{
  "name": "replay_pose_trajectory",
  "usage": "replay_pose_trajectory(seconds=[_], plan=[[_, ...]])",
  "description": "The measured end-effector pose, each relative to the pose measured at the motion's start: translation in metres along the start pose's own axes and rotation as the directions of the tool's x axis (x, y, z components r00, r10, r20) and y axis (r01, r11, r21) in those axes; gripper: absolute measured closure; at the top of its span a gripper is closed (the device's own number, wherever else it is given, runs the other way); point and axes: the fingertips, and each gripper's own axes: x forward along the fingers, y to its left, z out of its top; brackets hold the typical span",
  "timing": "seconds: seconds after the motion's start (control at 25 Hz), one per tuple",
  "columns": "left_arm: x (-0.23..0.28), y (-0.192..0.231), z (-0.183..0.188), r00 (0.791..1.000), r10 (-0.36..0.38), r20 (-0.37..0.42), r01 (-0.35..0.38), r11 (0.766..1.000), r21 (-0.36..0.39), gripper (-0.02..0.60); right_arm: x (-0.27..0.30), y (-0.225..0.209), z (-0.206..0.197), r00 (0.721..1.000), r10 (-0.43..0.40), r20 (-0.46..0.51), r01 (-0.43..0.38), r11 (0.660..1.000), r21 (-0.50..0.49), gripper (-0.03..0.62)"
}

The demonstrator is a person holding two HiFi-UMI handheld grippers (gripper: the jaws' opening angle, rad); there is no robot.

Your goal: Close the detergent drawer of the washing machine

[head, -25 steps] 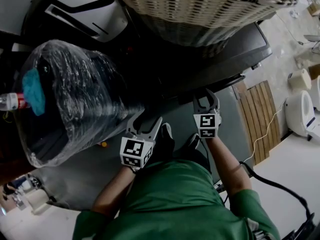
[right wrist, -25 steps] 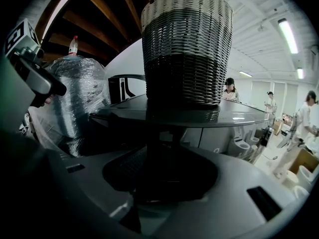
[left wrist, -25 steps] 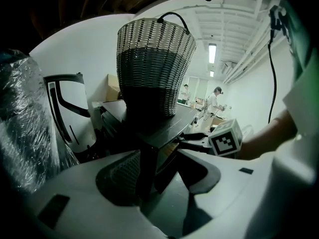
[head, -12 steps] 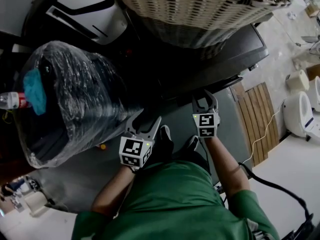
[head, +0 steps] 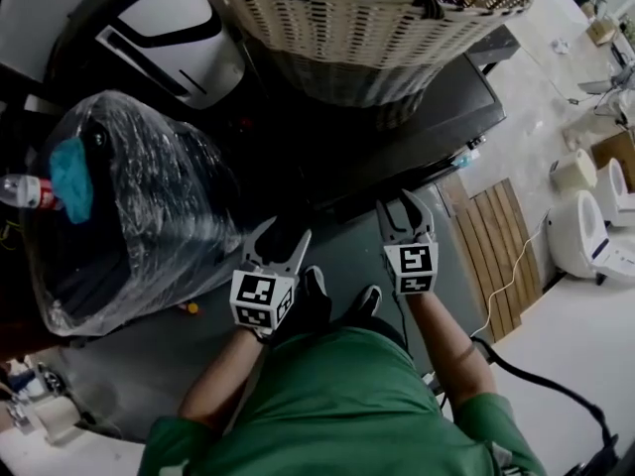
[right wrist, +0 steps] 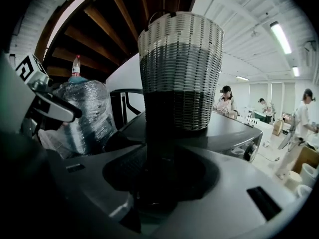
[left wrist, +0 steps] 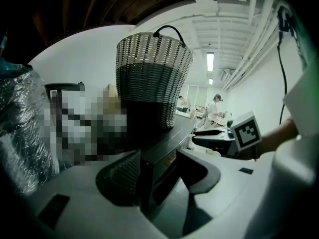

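- Now the left gripper [head: 281, 234] is wide, holding nothing.
- Right gripper [head: 404, 211] is wide and empty too.
- Washing machine [head: 437, 107] sits at 12 o'clock from both; its drawer is too dark to see.

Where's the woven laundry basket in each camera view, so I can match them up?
Head view: woven basket at top centre, standing on the washing machine.
Left gripper view: basket upper centre, upright.
Right gripper view: basket top centre.
Shared landmark: the plastic-wrapped bundle, left of the basket in all three.
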Motion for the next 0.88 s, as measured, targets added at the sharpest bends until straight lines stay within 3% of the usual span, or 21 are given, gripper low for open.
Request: replay_pose_trajectory(seconds=[0.44, 0.88], plan=[[-0.027, -0.022, 0.059, 0.986, 0.03, 0.163, -0.032, 0.999, 0.008, 0.357, -0.082, 0.008, 0.087, 0.988, 0.042, 0.151, -0.041, 0.999, -0.015, 0.41], [-0.071, -0.053, 0.156, 0.927, 0.004, 0.375, -0.029, 0.998, 0.06, 0.357, -0.15, -0.009, 0.167, 0.95, -0.002, 0.314, 0.012, 0.999, -0.032, 0.411]])
